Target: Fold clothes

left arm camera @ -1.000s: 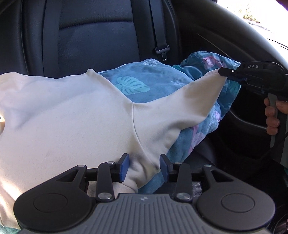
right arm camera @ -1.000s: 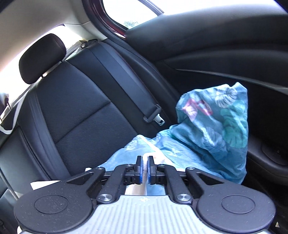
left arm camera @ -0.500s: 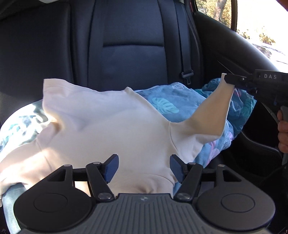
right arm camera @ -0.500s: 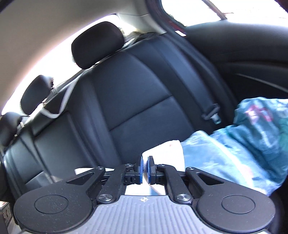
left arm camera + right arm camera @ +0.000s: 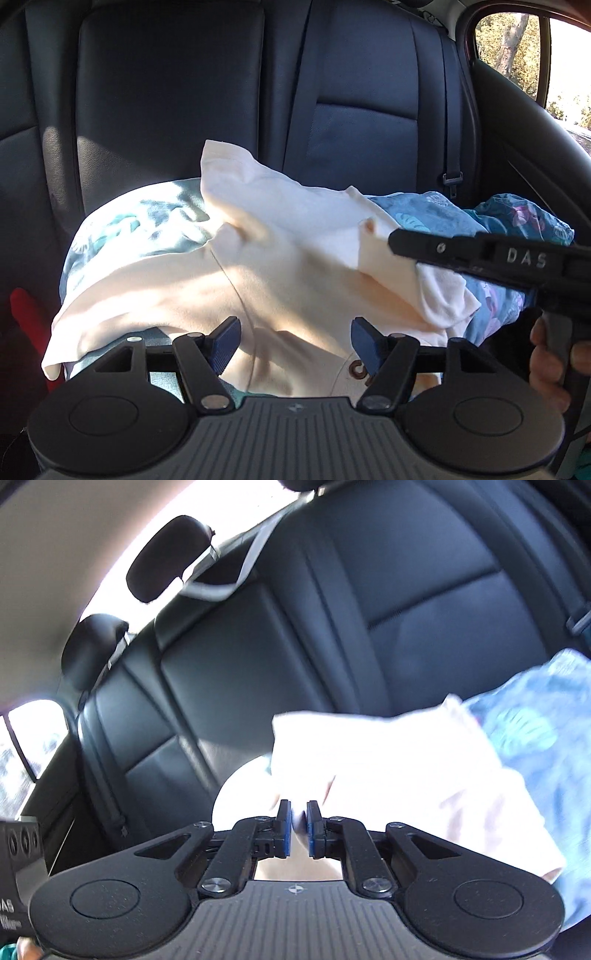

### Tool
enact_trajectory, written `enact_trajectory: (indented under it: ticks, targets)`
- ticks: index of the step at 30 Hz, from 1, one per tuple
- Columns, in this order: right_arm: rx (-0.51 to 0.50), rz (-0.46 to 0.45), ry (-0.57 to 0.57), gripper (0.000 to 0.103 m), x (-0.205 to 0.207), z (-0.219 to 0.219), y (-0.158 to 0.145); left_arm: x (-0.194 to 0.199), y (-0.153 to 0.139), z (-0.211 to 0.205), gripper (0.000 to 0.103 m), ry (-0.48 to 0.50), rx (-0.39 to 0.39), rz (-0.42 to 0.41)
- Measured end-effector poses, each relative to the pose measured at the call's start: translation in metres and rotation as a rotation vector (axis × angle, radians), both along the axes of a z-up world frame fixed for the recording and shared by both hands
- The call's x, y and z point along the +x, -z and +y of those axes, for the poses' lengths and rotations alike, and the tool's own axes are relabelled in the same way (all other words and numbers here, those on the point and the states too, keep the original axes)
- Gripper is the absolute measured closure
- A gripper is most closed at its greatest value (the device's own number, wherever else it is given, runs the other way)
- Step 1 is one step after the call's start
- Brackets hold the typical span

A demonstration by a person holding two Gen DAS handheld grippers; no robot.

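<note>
Left fingers [image 5: 226,343] wide apart over cream shirt [image 5: 280,266]; right fingers [image 5: 283,823] just parting.

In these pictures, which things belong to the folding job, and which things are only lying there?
Part of the job:
- cream shirt, spread over the bedding
- left gripper, open above the shirt's lower edge
- right gripper, jaws just opening, shirt cloth between them

Only lying about:
- blue leaf-print cloth under the shirt
- black back seat
- seat-belt buckle
- red thing at the left edge
</note>
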State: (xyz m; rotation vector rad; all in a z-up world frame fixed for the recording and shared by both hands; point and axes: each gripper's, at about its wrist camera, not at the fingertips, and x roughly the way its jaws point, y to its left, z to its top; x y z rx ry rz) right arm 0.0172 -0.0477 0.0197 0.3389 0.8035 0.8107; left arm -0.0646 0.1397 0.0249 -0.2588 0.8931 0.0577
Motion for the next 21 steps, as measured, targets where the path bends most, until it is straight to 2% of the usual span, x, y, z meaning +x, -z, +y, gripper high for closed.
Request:
enact_trajectory:
  ticks: [4, 8, 10, 11, 13, 17, 21]
  targets:
    - [-0.034, -0.040, -0.045, 0.079, -0.012, -0.010, 0.001, 0.001, -0.004, 0.002, 0.037, -0.003, 0.003, -0.017]
    - [-0.115, -0.092, 0.015, 0.077, -0.008, -0.042, -0.002, 0.007, -0.009, -0.003, 0.043, 0.004, 0.009, -0.043]
    - [-0.162, -0.099, 0.061, 0.077, 0.002, -0.056, 0.003, 0.015, -0.007, -0.011, 0.055, 0.032, 0.000, -0.045]
    - [-0.183, -0.100, 0.084, 0.077, 0.008, -0.063, 0.006, 0.019, -0.006, -0.016, 0.057, 0.048, -0.006, -0.046]
    - [-0.207, -0.082, 0.126, 0.077, 0.021, -0.074, 0.015, 0.028, -0.002, -0.026, 0.076, 0.080, -0.017, -0.046]
    - [-0.239, -0.036, 0.166, 0.077, 0.041, -0.084, 0.036, 0.044, 0.012, -0.042, 0.085, 0.118, -0.020, -0.022]
    - [-0.304, -0.023, 0.192, 0.077, 0.046, -0.088, 0.043, 0.050, 0.025, -0.038, 0.092, 0.096, -0.018, 0.030]
